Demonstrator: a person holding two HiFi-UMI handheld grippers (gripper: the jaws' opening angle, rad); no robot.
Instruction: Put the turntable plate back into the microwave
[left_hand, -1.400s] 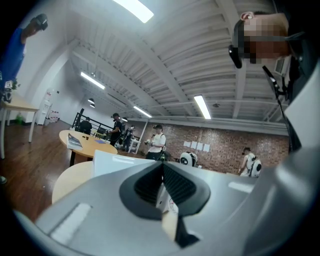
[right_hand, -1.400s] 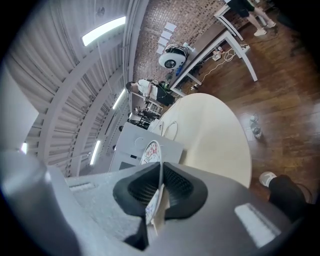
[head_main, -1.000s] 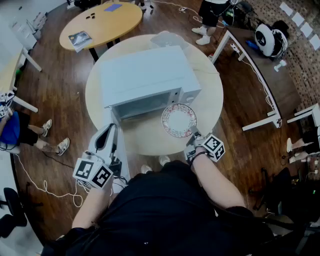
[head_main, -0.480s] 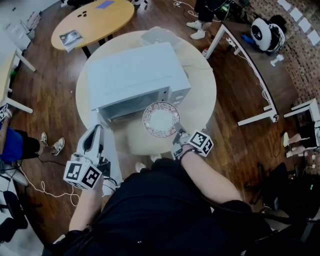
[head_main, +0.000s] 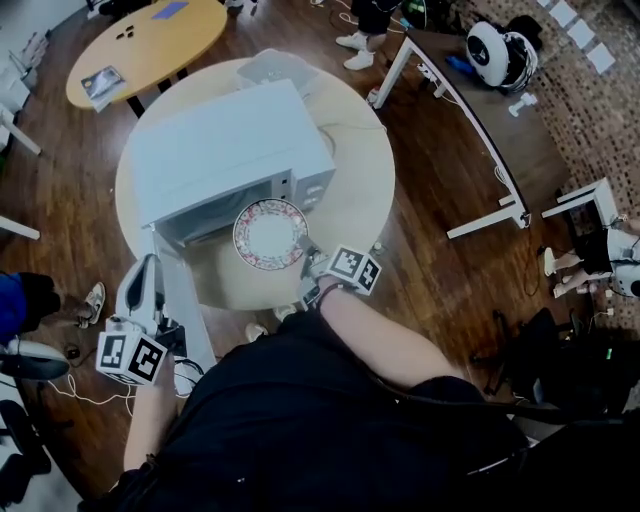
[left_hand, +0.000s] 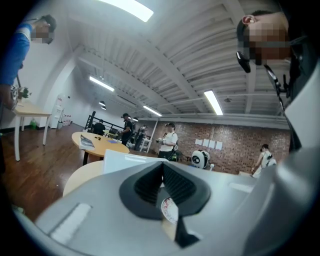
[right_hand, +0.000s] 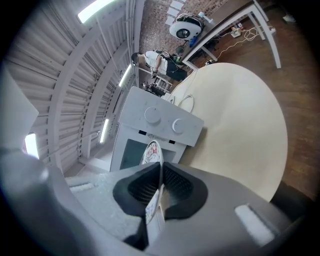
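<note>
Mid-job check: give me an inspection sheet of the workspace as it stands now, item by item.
Surface: round pale table, bare to the microwave's right.
Job's things: white microwave on the table, door swung open; patterned plate held before the opening, not yet inside.
Clutter: pale flat thing behind the microwave, cannot identify.
Grippers: right gripper shut on the plate's rim; left gripper beside the door, jaws together, nothing between them.
Cables: white cable on the floor, left.
Surroundings: wood floor, second round table, long desk, person standing.
</note>
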